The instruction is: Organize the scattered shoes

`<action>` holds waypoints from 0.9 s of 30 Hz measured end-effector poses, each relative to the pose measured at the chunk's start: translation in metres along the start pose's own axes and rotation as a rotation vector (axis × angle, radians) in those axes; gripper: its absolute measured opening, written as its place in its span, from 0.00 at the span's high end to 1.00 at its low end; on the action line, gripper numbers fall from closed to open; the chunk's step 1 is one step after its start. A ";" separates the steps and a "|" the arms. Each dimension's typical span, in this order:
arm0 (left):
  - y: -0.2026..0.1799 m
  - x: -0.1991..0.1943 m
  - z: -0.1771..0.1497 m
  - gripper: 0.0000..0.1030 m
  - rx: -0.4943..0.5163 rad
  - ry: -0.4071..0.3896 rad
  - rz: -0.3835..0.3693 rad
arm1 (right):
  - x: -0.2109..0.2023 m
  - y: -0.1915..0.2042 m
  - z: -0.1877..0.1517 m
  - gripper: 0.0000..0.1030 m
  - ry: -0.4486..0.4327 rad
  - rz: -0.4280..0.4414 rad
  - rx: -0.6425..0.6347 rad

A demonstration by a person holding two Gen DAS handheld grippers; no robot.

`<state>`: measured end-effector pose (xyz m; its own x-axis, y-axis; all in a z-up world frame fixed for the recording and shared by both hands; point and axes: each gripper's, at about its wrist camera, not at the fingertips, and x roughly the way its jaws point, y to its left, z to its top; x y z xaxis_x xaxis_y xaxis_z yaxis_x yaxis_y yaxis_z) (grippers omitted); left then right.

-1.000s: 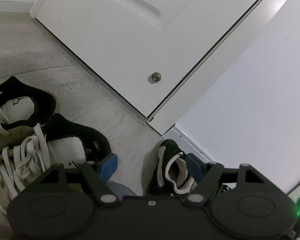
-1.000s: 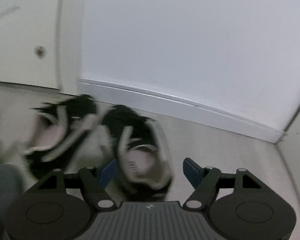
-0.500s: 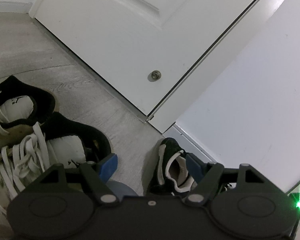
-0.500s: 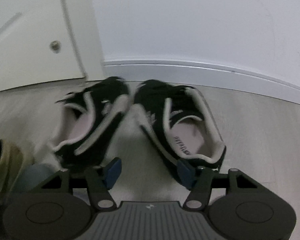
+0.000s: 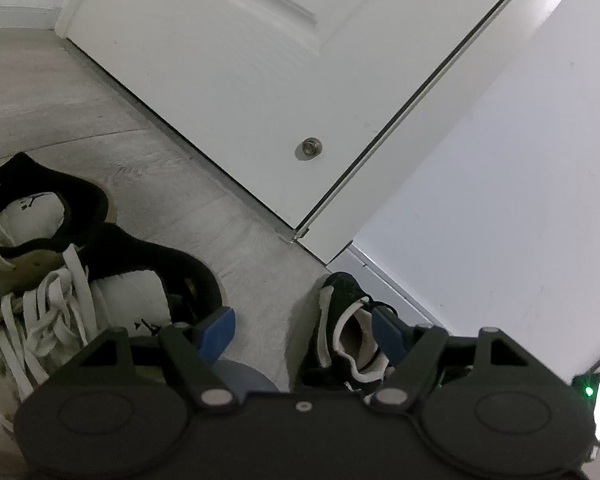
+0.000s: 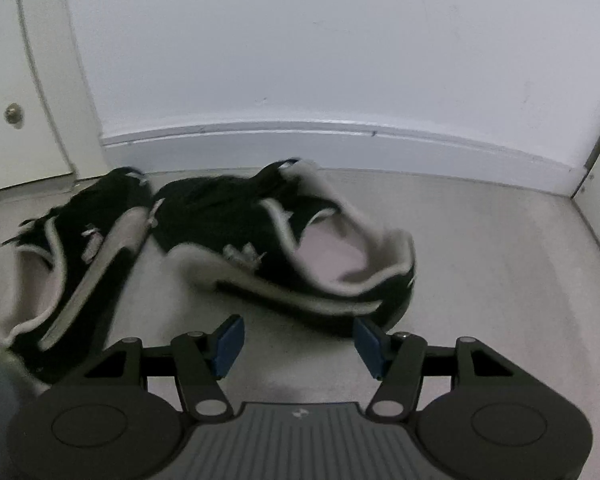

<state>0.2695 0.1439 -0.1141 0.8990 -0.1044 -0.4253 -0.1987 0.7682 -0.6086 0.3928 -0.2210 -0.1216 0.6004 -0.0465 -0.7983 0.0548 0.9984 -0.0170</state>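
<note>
Right wrist view: the right gripper (image 6: 298,340), black with blue pads, hangs spread wide and empty over the pale grey wood-look floor (image 6: 500,280). At 12 o'clock of it lie two black low sneakers with white trim. The right black sneaker (image 6: 300,236) is blurred and tipped onto its side, heel at 1 o'clock just beside the right pad. The left black sneaker (image 6: 76,256) lies at 10 o'clock, its toe close to its partner's toe. A white baseboard (image 6: 340,140) runs behind both.

Left wrist view: the left gripper (image 5: 302,330) is likewise spread and empty. One black sneaker shows at 1 o'clock, by the door corner. Two white lace-up high-top sneakers with black collars (image 5: 60,280) sit side by side at 9 o'clock. A white panelled door (image 5: 260,80) fills 12 o'clock.
</note>
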 end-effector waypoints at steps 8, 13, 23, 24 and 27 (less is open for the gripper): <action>0.002 0.006 -0.001 0.26 -0.008 0.008 0.012 | 0.026 -0.009 0.011 0.39 0.015 -0.016 0.033; 0.005 0.009 -0.001 0.26 -0.029 0.007 0.002 | 0.042 -0.023 0.029 0.38 -0.015 -0.031 0.044; 0.005 0.011 0.001 0.26 -0.039 -0.004 0.010 | 0.011 -0.030 0.019 0.18 -0.169 -0.011 0.267; 0.004 0.011 0.001 0.26 -0.037 -0.004 0.012 | 0.005 -0.026 0.014 0.07 -0.199 -0.002 0.286; 0.003 0.010 0.000 0.26 -0.028 -0.003 0.014 | -0.002 -0.004 0.007 0.05 -0.282 -0.004 0.258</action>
<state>0.2776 0.1451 -0.1207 0.8972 -0.0921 -0.4318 -0.2219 0.7515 -0.6213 0.3969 -0.2247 -0.1161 0.7940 -0.0939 -0.6006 0.2350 0.9586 0.1609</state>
